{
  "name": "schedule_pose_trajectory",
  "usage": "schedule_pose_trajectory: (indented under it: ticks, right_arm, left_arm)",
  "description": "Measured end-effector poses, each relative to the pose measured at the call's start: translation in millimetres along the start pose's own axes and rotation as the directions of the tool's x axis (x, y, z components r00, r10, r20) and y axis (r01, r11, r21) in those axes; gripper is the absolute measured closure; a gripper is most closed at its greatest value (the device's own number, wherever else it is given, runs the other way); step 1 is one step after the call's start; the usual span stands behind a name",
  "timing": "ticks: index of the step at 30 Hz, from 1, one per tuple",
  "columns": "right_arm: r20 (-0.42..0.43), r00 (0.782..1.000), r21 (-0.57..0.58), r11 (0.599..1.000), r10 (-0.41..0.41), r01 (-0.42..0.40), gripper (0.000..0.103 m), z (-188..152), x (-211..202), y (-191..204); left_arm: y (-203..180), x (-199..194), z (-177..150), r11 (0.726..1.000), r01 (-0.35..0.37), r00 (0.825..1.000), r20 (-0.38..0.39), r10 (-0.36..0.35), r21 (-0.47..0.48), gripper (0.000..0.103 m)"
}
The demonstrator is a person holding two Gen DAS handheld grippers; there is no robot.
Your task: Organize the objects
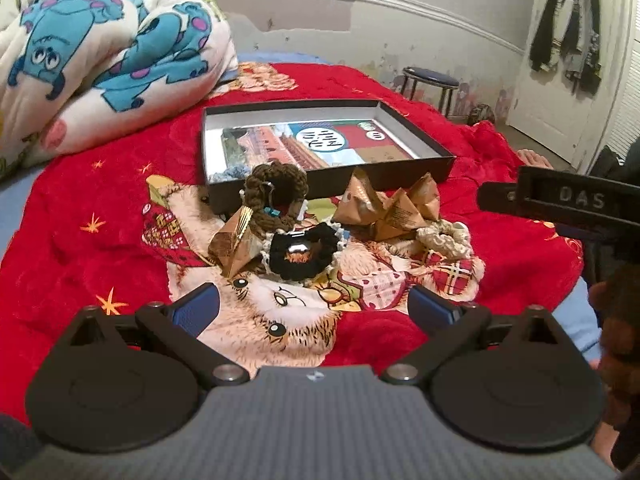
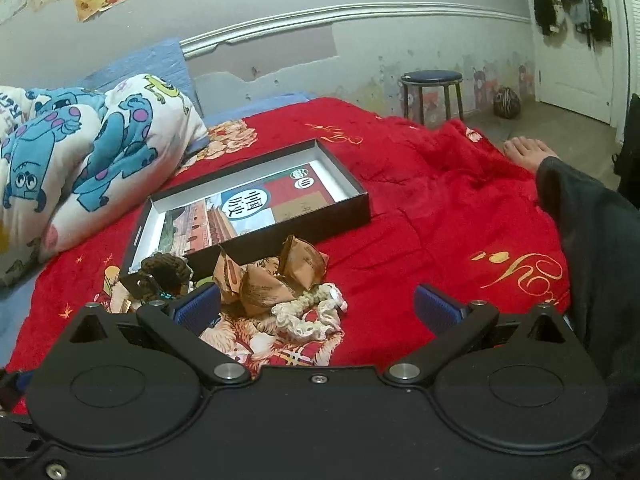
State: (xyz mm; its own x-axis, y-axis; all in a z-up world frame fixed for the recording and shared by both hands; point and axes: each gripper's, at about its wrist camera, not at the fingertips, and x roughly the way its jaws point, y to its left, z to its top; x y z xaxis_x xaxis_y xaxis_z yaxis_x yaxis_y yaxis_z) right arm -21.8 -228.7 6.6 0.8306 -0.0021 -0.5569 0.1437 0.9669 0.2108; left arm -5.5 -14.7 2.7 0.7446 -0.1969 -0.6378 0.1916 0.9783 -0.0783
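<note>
Both tools are wide open and empty. The left tool (image 1: 314, 306) faces the black scrunchie (image 1: 303, 254) straight ahead on the bed (image 1: 80, 208); the box (image 1: 420, 136) lies beyond. The right tool (image 2: 318, 306) is nearer the cream scrunchie (image 2: 310, 314).

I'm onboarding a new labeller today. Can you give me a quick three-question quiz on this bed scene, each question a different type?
1. True or false: the black scrunchie already lies inside the black box.
2. Which gripper sits closer to the cream scrunchie: A) left gripper B) right gripper?
3. Fill in: the brown paper packets lie on the red ______.

Key
1. False; it lies on the blanket in front of the box.
2. B
3. blanket
</note>
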Motion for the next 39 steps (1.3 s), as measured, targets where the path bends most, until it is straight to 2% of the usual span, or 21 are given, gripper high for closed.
schedule_pose_trajectory:
  ticks: [7, 10, 14, 21, 24, 29, 35, 39]
  right_arm:
    - [-0.027, 0.999, 0.047, 0.999, 0.023, -0.022, 0.000, -3, 4, -10]
    - [-0.036, 0.999, 0.066, 0.997, 0.032, -0.029, 0.000, -5, 8, -14]
    - [-0.030, 0.999, 0.051, 0.998, 0.034, -0.033, 0.000, -6, 7, -10]
    - [-0.014, 0.999, 0.033, 0.999, 0.040, -0.040, 0.000, -3, 4, -6]
    - [-0.011, 1.000, 0.034, 0.999, 0.003, -0.003, 0.000, -3, 6, -6]
    - [0.000, 0.999, 0.011, 0.999, -0.044, 0.044, 0.000, -3, 8, -2]
    - [0.076, 0.989, -0.067, 0.989, -0.130, 0.135, 0.000, -6, 7, 8]
    - [0.143, 0.978, -0.041, 0.986, -0.152, 0.159, 0.000, -15, 5, 1]
  left_arm:
    - [0, 1, -3, 0.999, 0.048, 0.999, 0.020, -0.048, -0.021, 0.000]
    - [-4, 3, -3, 0.999, 0.044, 0.999, 0.022, -0.044, -0.016, 0.000]
    - [-7, 6, -1, 0.999, 0.035, 0.998, 0.052, -0.033, -0.031, 0.000]
    - [-11, 20, 0, 0.997, 0.061, 0.997, 0.042, -0.059, -0.056, 0.000]
    - [-13, 22, 0, 0.997, 0.064, 0.997, 0.037, -0.062, -0.048, 0.000]
    - [-15, 23, 1, 0.999, 0.038, 0.996, 0.079, -0.036, -0.023, 0.000]
    - [-14, 26, 2, 1.000, -0.004, 0.996, 0.087, 0.004, 0.001, 0.000]
    - [-12, 27, 2, 1.000, 0.007, 0.996, 0.084, -0.007, -0.003, 0.000]
